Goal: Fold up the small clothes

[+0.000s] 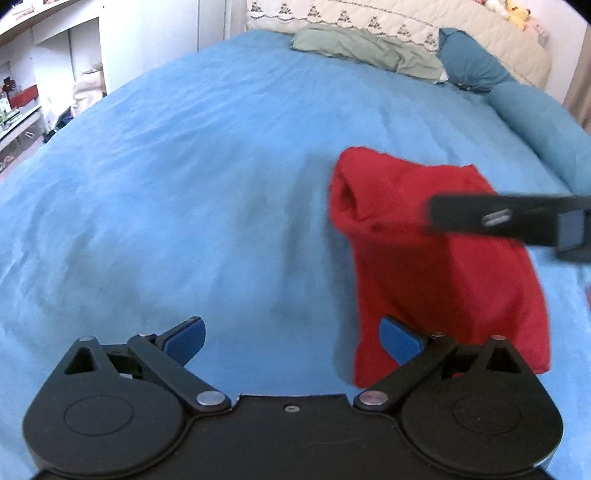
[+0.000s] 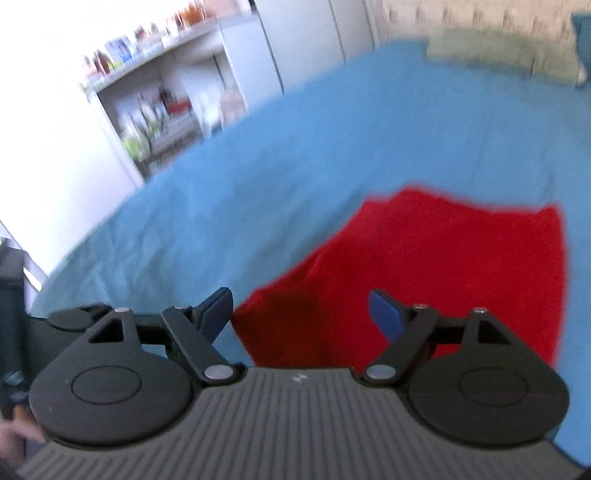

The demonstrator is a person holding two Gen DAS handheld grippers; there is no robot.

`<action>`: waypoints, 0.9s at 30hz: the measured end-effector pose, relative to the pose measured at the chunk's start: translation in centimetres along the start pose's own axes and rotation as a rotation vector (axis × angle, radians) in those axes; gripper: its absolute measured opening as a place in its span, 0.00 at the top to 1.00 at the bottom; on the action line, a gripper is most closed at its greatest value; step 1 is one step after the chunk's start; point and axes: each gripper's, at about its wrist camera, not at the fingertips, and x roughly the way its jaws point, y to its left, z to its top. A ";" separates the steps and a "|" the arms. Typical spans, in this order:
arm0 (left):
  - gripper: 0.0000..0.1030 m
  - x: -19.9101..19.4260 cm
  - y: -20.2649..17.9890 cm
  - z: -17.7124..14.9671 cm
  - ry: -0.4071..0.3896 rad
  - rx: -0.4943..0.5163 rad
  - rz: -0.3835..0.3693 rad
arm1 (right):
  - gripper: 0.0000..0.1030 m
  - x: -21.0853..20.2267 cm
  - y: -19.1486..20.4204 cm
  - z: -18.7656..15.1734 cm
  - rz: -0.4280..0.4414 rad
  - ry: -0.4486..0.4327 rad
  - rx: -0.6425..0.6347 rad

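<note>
A small red garment (image 1: 424, 258) lies folded and a little rumpled on the blue bedspread (image 1: 192, 177), right of centre in the left wrist view. It also shows in the right wrist view (image 2: 443, 266), just ahead of the fingers. My left gripper (image 1: 291, 338) is open and empty, with its right blue pad beside the garment's near left edge. My right gripper (image 2: 301, 314) is open and empty above the garment's near edge. Part of the right gripper's body (image 1: 517, 218) reaches in from the right over the garment in the left wrist view.
A green cloth (image 1: 365, 50), a cream patterned quilt (image 1: 406, 22) and teal pillows (image 1: 476, 61) lie at the head of the bed. White shelves with small items (image 2: 155, 107) stand left of the bed. The bedspread (image 2: 332, 147) stretches to the left.
</note>
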 end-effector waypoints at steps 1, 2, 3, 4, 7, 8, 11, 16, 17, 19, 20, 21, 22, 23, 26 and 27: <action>0.01 -0.1 -0.1 0.2 -0.004 0.001 -0.014 | 0.06 -1.5 -0.5 -0.1 -0.025 -0.035 0.000; 0.01 -0.3 -0.2 0.3 -0.007 0.000 -0.029 | 0.06 -3.3 -1.1 -0.4 -0.066 -0.073 0.007; 0.01 -0.5 -0.2 0.3 -0.007 -0.004 -0.051 | 0.05 -4.6 -1.7 -0.9 -0.096 -0.097 0.014; 0.01 -0.6 -0.2 0.4 -0.009 -0.011 -0.081 | 0.05 -5.8 -2.4 -1.6 -0.134 -0.113 0.016; 0.01 -1.0 -0.6 0.7 -0.025 -0.043 -0.159 | 0.05 -8.1 -4.0 -5.1 -0.250 -0.118 0.000; 0.01 -1.0 -0.8 0.8 -0.021 -0.050 -0.175 | 0.05 -8.5 -4.4 -6.6 -0.296 -0.103 -0.010; 0.01 -0.9 -1.4 1.0 -0.021 -0.053 -0.205 | 0.08 -8.2 -5.1 -10.3 -0.370 -0.048 -0.038; 0.01 -0.5 -1.9 1.1 -0.016 -0.064 -0.210 | 0.18 -5.7 -4.8 -13.6 -0.427 0.017 -0.102; 0.01 -0.6 -1.8 1.0 -0.013 -0.067 -0.212 | 0.19 -5.2 -4.6 -13.8 -0.435 0.017 -0.111; 0.01 -0.4 -1.8 0.9 -0.005 -0.073 -0.215 | 0.21 -4.6 -4.3 -14.1 -0.447 0.015 -0.122; 0.01 -0.2 -1.9 0.9 -0.005 -0.074 -0.212 | 0.21 -4.3 -4.2 -14.2 -0.453 0.011 -0.126; 0.01 -0.1 -2.0 0.9 -0.003 -0.074 -0.207 | 0.21 -3.9 -4.1 -14.1 -0.449 0.017 -0.136; 0.01 0.0 -2.2 0.7 0.000 -0.073 -0.202 | 0.21 -3.8 -3.9 -14.4 -0.445 0.017 -0.150; 0.01 0.1 -2.3 0.7 0.002 -0.070 -0.199 | 0.21 -3.6 -3.6 -14.6 -0.448 0.012 -0.171; 0.01 0.3 -2.6 0.6 0.005 -0.063 -0.189 | 0.23 -3.2 -2.7 -14.9 -0.499 -0.008 -0.232; 0.01 0.4 -2.6 0.6 0.005 -0.063 -0.188 | 0.24 -3.0 -2.6 -14.9 -0.515 -0.018 -0.243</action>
